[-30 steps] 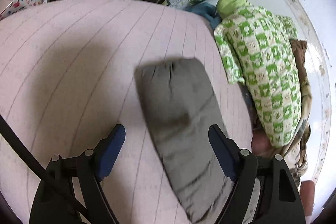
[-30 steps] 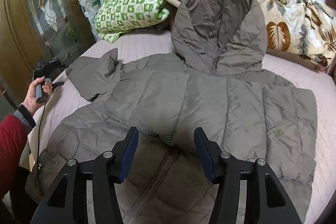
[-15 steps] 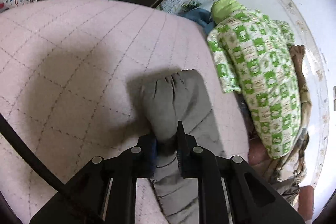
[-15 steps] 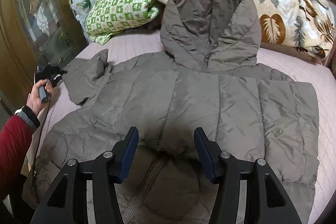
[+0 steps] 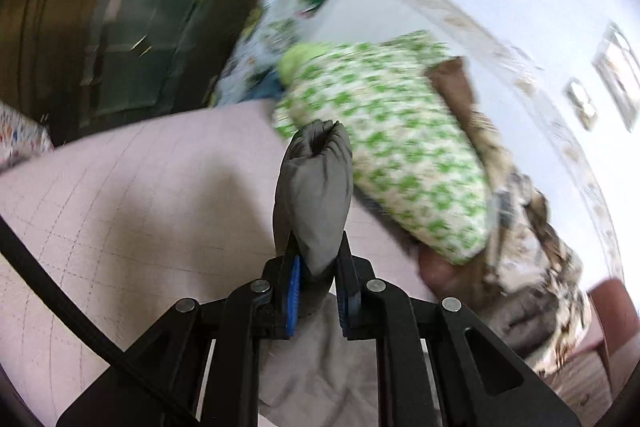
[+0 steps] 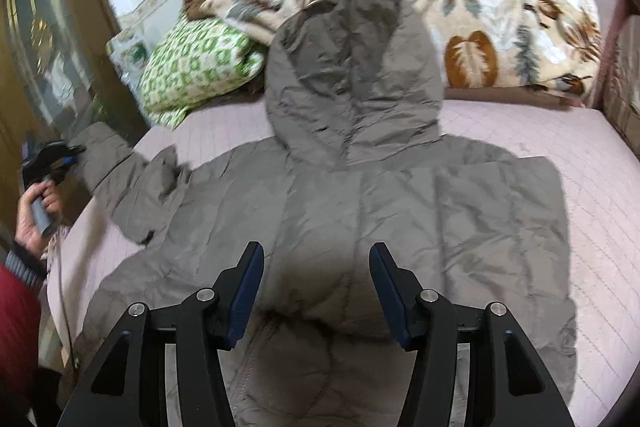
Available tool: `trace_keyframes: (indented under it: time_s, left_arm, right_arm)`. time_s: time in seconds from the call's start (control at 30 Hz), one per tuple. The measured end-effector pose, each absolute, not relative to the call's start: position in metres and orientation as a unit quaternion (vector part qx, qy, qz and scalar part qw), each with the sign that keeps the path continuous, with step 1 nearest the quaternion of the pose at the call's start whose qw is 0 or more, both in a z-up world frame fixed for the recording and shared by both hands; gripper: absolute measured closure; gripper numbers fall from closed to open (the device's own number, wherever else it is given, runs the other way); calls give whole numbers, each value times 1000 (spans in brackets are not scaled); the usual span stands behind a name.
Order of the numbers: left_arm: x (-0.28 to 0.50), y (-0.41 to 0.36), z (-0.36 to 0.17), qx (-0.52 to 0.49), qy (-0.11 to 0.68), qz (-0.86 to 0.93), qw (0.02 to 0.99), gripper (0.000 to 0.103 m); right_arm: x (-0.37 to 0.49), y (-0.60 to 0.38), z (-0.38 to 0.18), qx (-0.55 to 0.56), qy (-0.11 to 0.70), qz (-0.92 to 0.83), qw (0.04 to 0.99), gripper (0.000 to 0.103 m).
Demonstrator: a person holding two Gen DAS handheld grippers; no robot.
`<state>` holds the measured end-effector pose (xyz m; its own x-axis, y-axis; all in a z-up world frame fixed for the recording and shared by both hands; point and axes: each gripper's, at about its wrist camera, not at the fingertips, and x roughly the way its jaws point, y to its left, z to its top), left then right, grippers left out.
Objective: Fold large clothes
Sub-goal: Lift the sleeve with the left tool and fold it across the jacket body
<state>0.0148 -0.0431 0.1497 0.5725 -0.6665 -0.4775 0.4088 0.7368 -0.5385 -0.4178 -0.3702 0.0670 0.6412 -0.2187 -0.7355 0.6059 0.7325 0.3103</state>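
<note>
One sleeve cuff (image 5: pixel 316 183) of the grey hooded puffer jacket (image 6: pixel 360 195) is clamped in the left gripper (image 5: pixel 316 267) — the right gripper (image 6: pixel 316 287) is held open, empty, above it.

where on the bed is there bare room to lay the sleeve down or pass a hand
Bare pink bedspread lies right of the jacket, and a smaller patch between the hood and the green checked pillow. The head end is crowded by that pillow and the leaf-print blanket.
</note>
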Motion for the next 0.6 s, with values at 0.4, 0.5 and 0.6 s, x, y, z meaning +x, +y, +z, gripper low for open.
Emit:
trace_keyframes:
  time_s: [0.4, 0.5, 0.6]
  left_arm:
    - [-121, -104, 225, -135, 301, -417, 847, 89]
    - [-155, -126, 245, -115, 289, -445, 840, 89]
    - [-190, -146, 263, -103, 280, -474, 829, 89]
  right_arm:
    - [-475, -425, 77, 349, 301, -293, 838, 44]
    - [-485, -427, 87, 371, 276, -282, 841, 44]
    - [-495, -429, 99, 370, 258, -288, 844, 44]
